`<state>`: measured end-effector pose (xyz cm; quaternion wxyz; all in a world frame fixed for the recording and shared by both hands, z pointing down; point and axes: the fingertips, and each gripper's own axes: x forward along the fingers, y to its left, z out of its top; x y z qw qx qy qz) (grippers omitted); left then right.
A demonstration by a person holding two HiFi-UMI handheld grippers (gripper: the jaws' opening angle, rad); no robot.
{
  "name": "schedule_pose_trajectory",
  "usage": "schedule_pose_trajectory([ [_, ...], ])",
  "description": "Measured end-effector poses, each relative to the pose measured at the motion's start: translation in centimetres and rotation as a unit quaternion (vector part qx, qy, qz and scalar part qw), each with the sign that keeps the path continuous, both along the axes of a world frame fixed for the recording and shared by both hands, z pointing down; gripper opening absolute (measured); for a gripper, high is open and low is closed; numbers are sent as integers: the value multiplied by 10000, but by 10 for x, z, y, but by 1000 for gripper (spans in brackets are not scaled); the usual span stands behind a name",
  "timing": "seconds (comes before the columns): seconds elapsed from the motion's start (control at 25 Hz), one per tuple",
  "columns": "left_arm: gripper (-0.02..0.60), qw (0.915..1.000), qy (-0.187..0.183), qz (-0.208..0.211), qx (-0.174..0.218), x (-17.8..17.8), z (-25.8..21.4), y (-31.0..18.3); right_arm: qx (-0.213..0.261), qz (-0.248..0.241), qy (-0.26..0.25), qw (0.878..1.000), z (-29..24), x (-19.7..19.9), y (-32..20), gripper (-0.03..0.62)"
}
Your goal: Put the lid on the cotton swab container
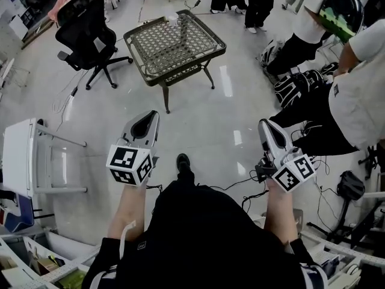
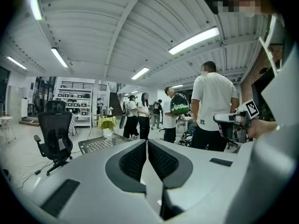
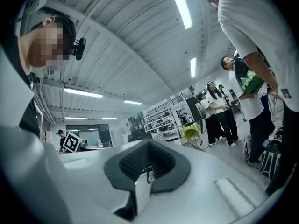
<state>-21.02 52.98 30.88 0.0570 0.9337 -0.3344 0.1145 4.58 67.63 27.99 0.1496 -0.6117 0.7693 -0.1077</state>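
Nearest you, your 2 forearms reach out over the floor, each ending in a cube of black-and-white square markers (image 1: 129,164), patterns rather than words. The left gripper (image 1: 150,119) has its jaws pressed together with nothing between the pads. The right gripper (image 1: 265,127) is closed and empty in the same way. Between them, 1 black shoe (image 1: 183,161) stands on a glossy pale floor (image 1: 198,125), with thin cables (image 1: 237,184) trailing just to its right.

To your near left stands a white rack (image 1: 21,155). On the right is a person in a white shirt (image 1: 361,95); the small badge on the shirt is too small to read. Dark bags (image 1: 299,84) lie beside that person.

Farther out, well apart from both grippers, is a dark metal table (image 1: 174,47) with a lattice top. A small white container (image 1: 172,18) sits at its far edge — whether it has its lid on cannot be made out. A black office chair (image 1: 90,26) is left of the table.

Beyond, several people stand near a yellow-green draped table (image 2: 106,122), with shelving (image 2: 74,104) against the far wall. Strip lights (image 2: 194,40) run along a white ribbed ceiling.
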Motion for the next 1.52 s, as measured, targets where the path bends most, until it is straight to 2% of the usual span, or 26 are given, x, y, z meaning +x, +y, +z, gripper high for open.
schedule_pose_trajectory([
  [0.4,20,9996,97,-106,-230,-1,15,-116,-285,-308,77,9991,3,-8,-131,9],
  [0.84,20,9989,84,-238,-389,-49,24,-217,-279,-587,184,9977,-11,-53,-258,10],
  [1.08,20,9991,212,-306,-218,-63,14,-241,-467,-649,170,9967,-6,-65,-286,11],
  [1.28,20,9973,394,-525,-333,-78,21,-240,-471,-844,243,9950,-16,-77,-308,10],
  [1.52,20,9959,406,-689,-430,-87,32,-248,-423,-1237,387,9907,-18,-100,-330,11],
])
